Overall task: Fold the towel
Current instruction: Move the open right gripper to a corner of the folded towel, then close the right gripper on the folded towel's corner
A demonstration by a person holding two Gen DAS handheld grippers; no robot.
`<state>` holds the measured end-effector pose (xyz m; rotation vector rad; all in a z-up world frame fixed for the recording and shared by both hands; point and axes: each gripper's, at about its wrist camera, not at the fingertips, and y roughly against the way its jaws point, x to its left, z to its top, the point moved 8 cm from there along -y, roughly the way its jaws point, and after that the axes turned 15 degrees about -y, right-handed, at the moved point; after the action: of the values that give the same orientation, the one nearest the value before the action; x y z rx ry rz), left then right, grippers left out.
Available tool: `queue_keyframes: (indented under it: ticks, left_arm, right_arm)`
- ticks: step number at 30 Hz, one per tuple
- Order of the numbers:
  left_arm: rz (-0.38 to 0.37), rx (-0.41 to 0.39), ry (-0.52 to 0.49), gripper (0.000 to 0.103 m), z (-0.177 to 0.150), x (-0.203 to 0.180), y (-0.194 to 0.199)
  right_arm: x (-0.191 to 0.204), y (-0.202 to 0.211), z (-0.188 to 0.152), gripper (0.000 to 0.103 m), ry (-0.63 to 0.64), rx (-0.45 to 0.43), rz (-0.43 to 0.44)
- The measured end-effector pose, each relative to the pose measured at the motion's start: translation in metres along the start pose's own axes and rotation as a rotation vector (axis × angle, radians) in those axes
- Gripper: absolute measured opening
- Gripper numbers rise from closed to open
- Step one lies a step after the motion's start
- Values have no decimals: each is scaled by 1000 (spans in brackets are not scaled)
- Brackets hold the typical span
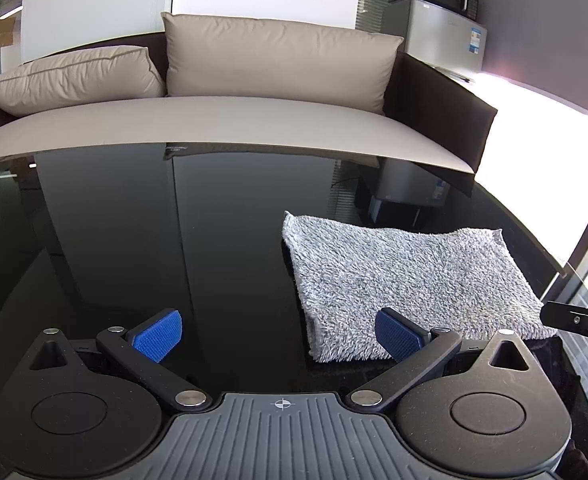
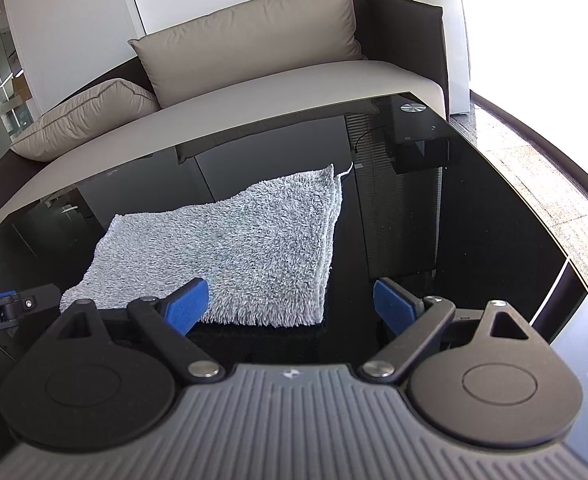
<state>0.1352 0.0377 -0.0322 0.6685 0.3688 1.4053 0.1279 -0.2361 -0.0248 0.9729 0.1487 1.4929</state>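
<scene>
Left wrist view shows the fluffy grey towel (image 1: 405, 276) lying apparently already doubled on the black glass table (image 1: 154, 240), both the left gripper (image 1: 278, 334) and right gripper (image 2: 290, 300) gaping wide and empty; soft, light, best pinched at a near corner.

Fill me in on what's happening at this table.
A person holds a pair of tongs in each hand over a glossy black table. A grey towel lies on it, already folded into a layered rectangle. The left tongs and the right tongs are both open at the towel's near edge, gripping nothing. A beige sofa sits behind.
</scene>
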Motion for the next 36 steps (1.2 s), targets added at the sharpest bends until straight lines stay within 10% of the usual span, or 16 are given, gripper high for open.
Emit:
queue_keyframes:
  ticks: [23, 36]
  left_arm:
    - [-2, 7, -32, 102, -4, -8, 5]
    - [-8, 21, -46, 102, -7, -12, 3]
  right_arm:
    - [-4, -1, -2, 71, -194, 28, 33]
    - [-20, -1, 1, 32, -355, 5, -5]
